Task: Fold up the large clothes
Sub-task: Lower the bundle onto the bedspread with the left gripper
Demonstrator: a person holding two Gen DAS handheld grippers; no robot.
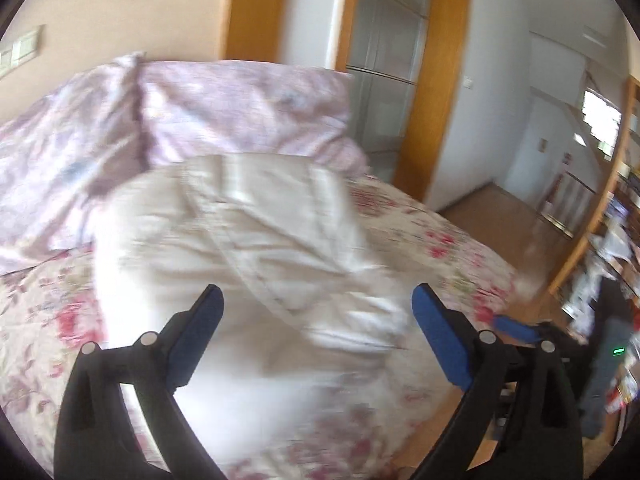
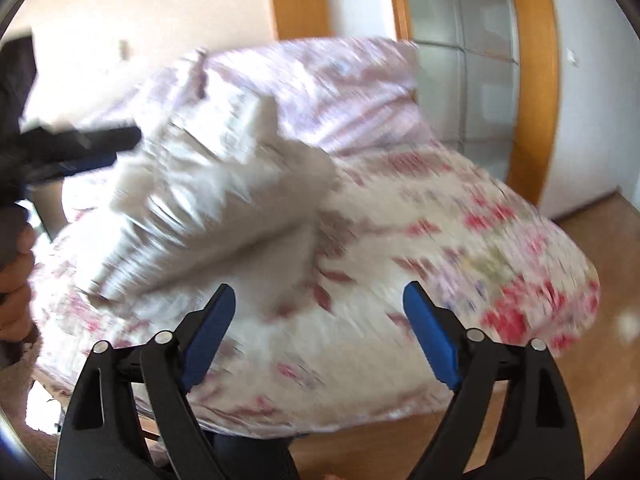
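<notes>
One white garment (image 1: 248,232), rumpled and folded over on itself, lying on the bed (image 1: 432,236) atop the floral sheet, roughly mid-mattress. Quilted seams visible across its surface; exact type of clothing not clear through the blur. In the right wrist view, same white garment (image 2: 208,200) bunched toward the upper left of the mattress, one edge just beside the other gripper's tip.

Behind it, one heap of pale lilac bedding (image 1: 200,112) piled against the wall at the head of the bed.

Two hand-held grippers in all. Left hand-held gripper (image 1: 318,294) above the garment with both blue-padded fingers spread wide, nothing pinched between them, pads clear of the cloth. Right hand-held gripper (image 2: 319,292) likewise spread wide over the floral sheet near the bed's near edge, nothing between its pads. Each also seen from the other's camera: right one as a blue tip at the right of the left wrist view, left one as a dark bar with blue padding at the left of the right wrist view, with one hand (image 2: 16,280) wrapped round a grip below it.

Further out, one wooden door frame (image 1: 448,80) with frosted glass panels, a wooden floor (image 1: 500,216), and shelving (image 1: 616,208) crowded with items along the right wall.
</notes>
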